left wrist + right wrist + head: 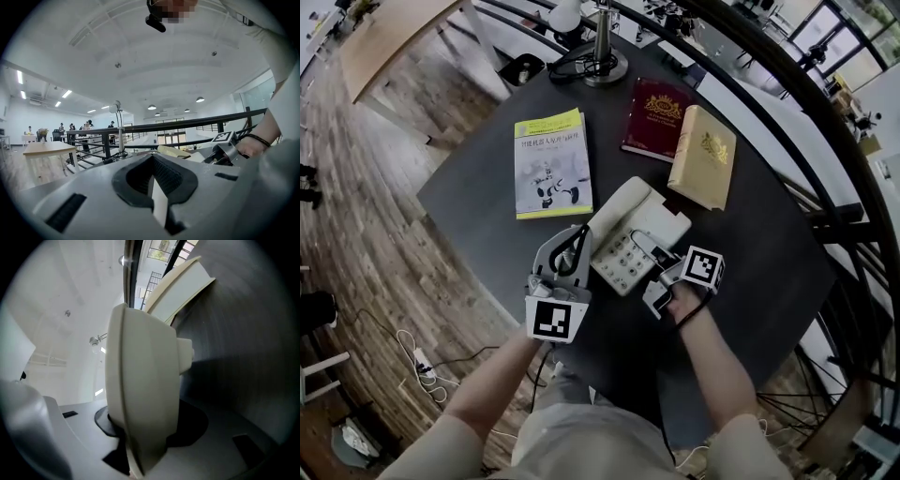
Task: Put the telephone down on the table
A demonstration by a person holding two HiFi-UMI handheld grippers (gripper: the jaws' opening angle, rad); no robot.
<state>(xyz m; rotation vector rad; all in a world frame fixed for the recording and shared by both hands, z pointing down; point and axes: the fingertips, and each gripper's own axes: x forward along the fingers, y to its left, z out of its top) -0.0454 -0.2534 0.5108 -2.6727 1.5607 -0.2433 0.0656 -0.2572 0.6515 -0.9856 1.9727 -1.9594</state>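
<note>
Between the two grippers, over the dark table point(478, 202), sits the cream telephone point(630, 228), keypad side up. The left gripper point(577, 246) is at the telephone's left edge. In the left gripper view its jaws stand almost together, with only a thin pale strip of the telephone's rim pinched between the pads. The right gripper point(649, 255) is at the near right corner. The right gripper view shows the telephone edge-on, filling the gap between the jaws, with both pads pressed against it. The pictures don't settle whether the telephone's underside touches the table.

Just beyond the left gripper's tips, a yellow book point(551, 164) lies flat on the table, close to the telephone's left side. Ahead of the right gripper, past the telephone, a cream book point(703, 157) lies with a red book point(654, 117) beside it on the left, the two overlapping at their edges. Farther ahead, at the table's far edge, stands a lamp base point(602, 67). A black railing point(187, 124) runs behind the table in the left gripper view.
</note>
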